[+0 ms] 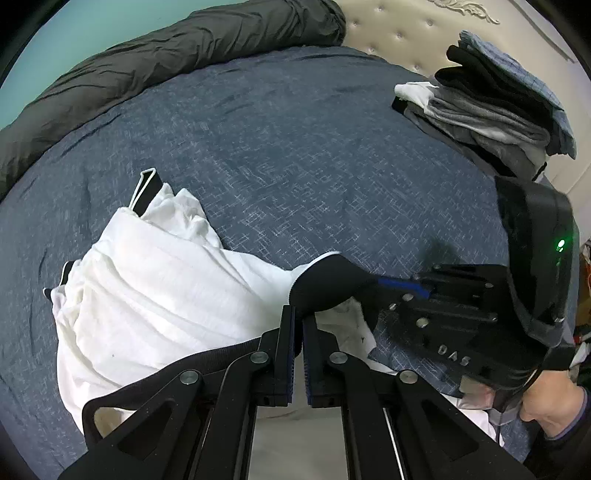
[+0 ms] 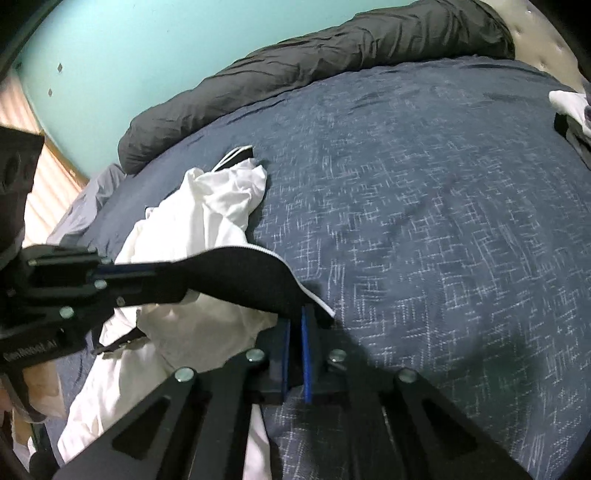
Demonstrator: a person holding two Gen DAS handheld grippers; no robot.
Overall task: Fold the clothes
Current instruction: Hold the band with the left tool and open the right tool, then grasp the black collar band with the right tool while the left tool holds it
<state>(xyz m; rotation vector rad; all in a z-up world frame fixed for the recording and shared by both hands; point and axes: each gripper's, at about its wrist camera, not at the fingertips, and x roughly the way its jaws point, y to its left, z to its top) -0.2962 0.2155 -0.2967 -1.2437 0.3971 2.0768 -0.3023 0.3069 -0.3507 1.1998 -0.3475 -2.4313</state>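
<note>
Both grippers, left (image 1: pixel 298 325) and right (image 2: pixel 295 325), have fingers clamped on the black collar (image 2: pixel 236 275) of the white shirt (image 1: pixel 155 280), crumpled on the bed (image 1: pixel 295 155). We should lift evenly, keeping the collar taut.

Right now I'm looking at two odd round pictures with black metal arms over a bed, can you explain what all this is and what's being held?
There is no robot here: a person carries a two-finger clamp in each hand, and each clamp has a wide-angle camera looking along its fingers. One picture is from the left gripper, the other from the right gripper; each also shows the other tool from the side. Both are shut on the black ribbed band of a white garment, which lies crumpled on the blue bedspread. A pile of folded clothes sits near the headboard, and a dark rolled duvet lies along the far edge.
</note>
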